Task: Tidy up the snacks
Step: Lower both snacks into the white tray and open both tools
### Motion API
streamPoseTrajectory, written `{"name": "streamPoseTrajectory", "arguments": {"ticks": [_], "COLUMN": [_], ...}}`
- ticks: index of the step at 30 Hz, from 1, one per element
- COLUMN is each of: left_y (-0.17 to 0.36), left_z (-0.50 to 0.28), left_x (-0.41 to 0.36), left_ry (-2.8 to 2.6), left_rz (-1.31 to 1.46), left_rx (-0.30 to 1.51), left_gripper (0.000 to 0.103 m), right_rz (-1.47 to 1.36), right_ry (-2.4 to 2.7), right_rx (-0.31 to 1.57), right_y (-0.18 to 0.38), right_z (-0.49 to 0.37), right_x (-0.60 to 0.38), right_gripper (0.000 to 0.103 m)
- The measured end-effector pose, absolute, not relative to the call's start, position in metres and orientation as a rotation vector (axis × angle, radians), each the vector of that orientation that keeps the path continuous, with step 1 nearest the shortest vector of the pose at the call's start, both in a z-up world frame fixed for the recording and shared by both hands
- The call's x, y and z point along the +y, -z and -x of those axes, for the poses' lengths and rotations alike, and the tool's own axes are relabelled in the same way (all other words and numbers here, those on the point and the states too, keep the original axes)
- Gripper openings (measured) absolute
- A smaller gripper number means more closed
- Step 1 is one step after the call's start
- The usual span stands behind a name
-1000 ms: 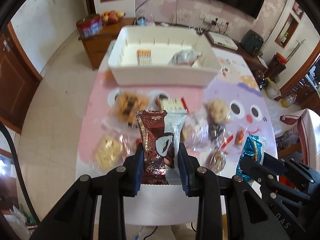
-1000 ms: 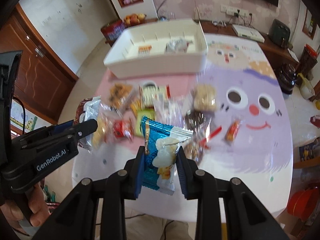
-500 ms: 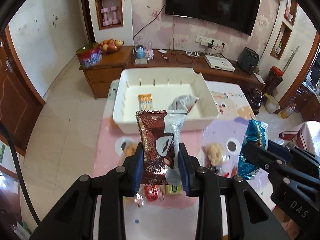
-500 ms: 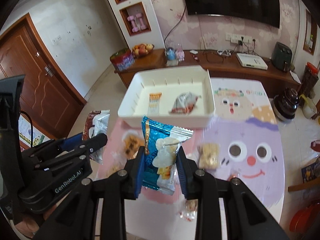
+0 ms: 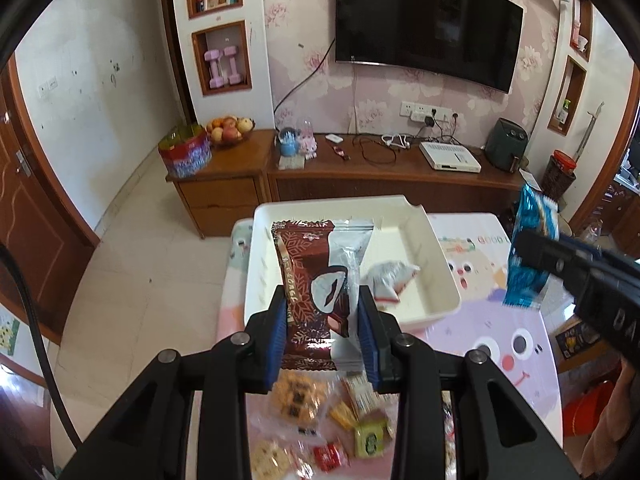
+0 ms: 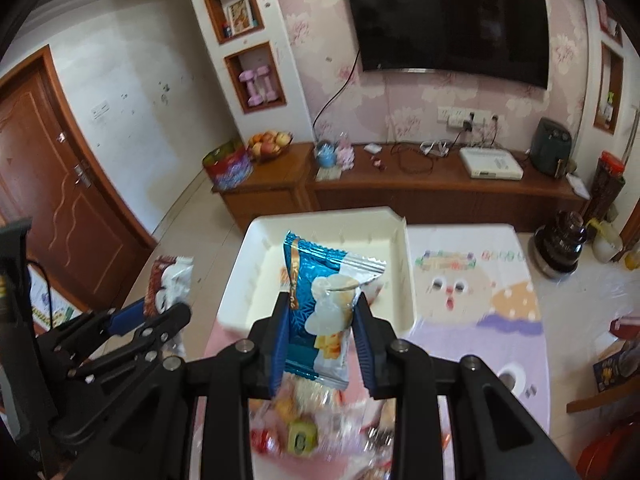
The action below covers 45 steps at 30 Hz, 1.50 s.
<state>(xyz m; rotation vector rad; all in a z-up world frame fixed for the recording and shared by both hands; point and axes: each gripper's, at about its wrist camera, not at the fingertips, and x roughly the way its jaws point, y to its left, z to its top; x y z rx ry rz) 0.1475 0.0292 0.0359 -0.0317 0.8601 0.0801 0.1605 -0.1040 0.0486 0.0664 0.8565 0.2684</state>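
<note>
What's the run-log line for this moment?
left gripper: shut on brown packet | right gripper: shut on blue packet | white bin: ahead, silver packet inside

A dark television [image 5: 428, 28] hangs on the floral pink wall above a long wooden sideboard [image 5: 360, 172]. On the sideboard stand a bowl of fruit [image 5: 230, 128], a round red tin [image 5: 185, 156], a white set-top box [image 5: 450, 157] and a dark green appliance [image 5: 506, 145]. Two lilac dumbbells [image 5: 222, 67] sit in a wall niche, and a brown door [image 6: 60, 208] shows at the left.
</note>
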Motion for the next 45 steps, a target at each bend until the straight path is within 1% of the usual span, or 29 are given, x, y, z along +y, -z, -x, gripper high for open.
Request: {"name": "streamPoseTrajectory", "arguments": {"ticks": [4,10,19,27,29,30,31,33,34,37,45], "left_y": [-0.040,-0.037,-0.016,0.003,0.006,0.007,0.008,0.007,0.006,0.008,0.009], "left_z": [-0.171,-0.206,-0.248,-0.263,-0.266,-0.267,-0.267,-0.265,-0.263,-0.261,-0.251], "left_x": [0.036,0.041,0.045,0.044,0.046,0.046,0.047,0.050,0.052,0.058,0.064], "left_ry": [-0.087,-0.094,-0.099,-0.099,-0.105,-0.105,-0.104,-0.121,-0.118,-0.106,-0.111], "left_rz": [0.026,0.019,0.009,-0.014,-0.013,-0.010,-0.005,-0.007,-0.005,0.023,0.041], "left_rx": [0.840,0.836,0.871,0.915,0.925,0.932,0.931,0.913,0.912,0.924,0.927], "left_gripper": [0.032,0.032,0.032,0.032,0.042,0.064,0.083,0.088,0.088,0.088,0.088], "right_rz": [-0.050,-0.033,-0.024,-0.014,-0.013,-0.014,-0.015,-0.017,-0.017,-0.033,-0.036], "right_ry": [-0.247,-0.233,-0.221,-0.208,-0.210,-0.215,-0.219,-0.206,-0.200,-0.200,-0.197], "right_rx": [0.818,0.822,0.881,0.958,0.980,0.993,1.003,1.011,1.010,1.012,1.014], "right_y": [-0.056,-0.051,-0.026,0.001,0.007,0.009,0.011,0.015,0.016,0.018,0.017], "right_z": [-0.188,-0.223,-0.259,-0.278,-0.281,-0.283,-0.283,-0.283,-0.283,-0.281,-0.276], "right_x": [-0.099,-0.086,-0.071,-0.065,-0.065,-0.065,-0.064,-0.065,-0.066,-0.070,-0.072], "right_gripper": [0.030,0.030,0.030,0.030,0.030,0.031,0.033,0.037,0.043,0.050,0.051]}}
